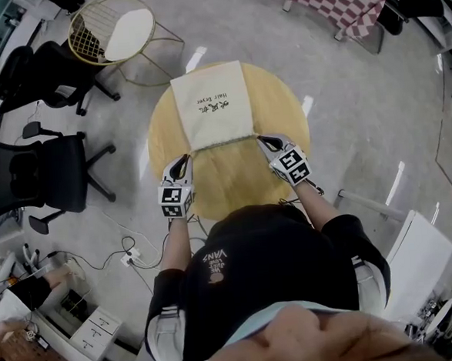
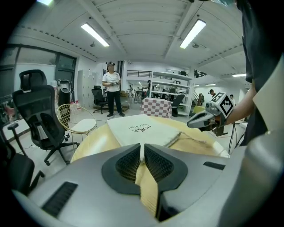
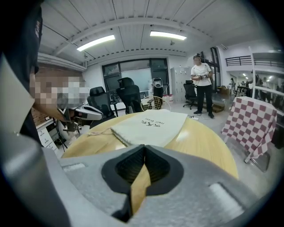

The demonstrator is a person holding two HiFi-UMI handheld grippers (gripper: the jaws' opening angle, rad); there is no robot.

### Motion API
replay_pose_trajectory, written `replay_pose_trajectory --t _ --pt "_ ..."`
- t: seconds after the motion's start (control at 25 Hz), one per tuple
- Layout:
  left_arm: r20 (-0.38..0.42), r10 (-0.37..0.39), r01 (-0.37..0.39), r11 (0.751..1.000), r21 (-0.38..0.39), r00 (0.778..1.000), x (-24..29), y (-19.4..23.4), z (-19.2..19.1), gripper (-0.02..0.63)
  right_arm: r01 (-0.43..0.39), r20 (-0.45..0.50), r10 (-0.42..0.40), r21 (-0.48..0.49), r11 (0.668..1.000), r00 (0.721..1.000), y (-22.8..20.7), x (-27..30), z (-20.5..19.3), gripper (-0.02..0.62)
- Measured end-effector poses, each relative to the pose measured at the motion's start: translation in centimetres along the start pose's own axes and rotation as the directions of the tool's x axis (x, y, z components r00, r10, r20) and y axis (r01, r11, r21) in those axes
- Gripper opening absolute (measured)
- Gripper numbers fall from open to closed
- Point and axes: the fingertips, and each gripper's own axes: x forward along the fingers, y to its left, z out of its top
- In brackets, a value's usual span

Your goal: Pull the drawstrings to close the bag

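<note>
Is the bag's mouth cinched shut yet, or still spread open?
Spread, not cinched: the bag lies flat on the table, and its mouth edge spans its full width.

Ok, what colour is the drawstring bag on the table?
The bag is cream with dark lettering, clearest in the head view.

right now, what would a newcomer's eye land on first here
A cream drawstring bag lies flat on the round wooden table at the middle of the head view. The left gripper and right gripper, jaws together, sit at the two near corners of its mouth. A gold wire chair stands beyond, upper left.
</note>
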Motion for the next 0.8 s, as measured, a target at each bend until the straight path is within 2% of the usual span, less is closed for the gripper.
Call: replay_pose_trajectory --t 0.16,0.28,0.36,0.8 --pt "-0.018 -0.013 0.013 1.0 -0.001 1.0 0.5 0.3 -0.6 0.069 0.011 -0.021 -0.011 -0.018 1.0 1.0 -0.5 0.4 -0.5 0.0" --pt "-0.031 -0.022 0.022 1.0 0.004 0.999 0.8 0.6 -0.9 0.075 0.015 -0.034 -0.016 -0.035 0.999 0.999 -0.8 0.8 -0.6 0.003" --pt "-0.036 -0.025 0.025 1.0 0.008 0.999 1.1 0.7 -1.0 0.075 0.023 -0.042 -0.025 -0.046 0.999 0.999 -1.2 1.1 -0.7 0.087" --pt "-0.062 -0.049 0.05 0.998 0.022 0.997 2.0 1.4 -1.5 0.089 -0.044 -0.136 0.033 -0.078 0.996 0.99 -0.8 2.8 -2.4 0.087"
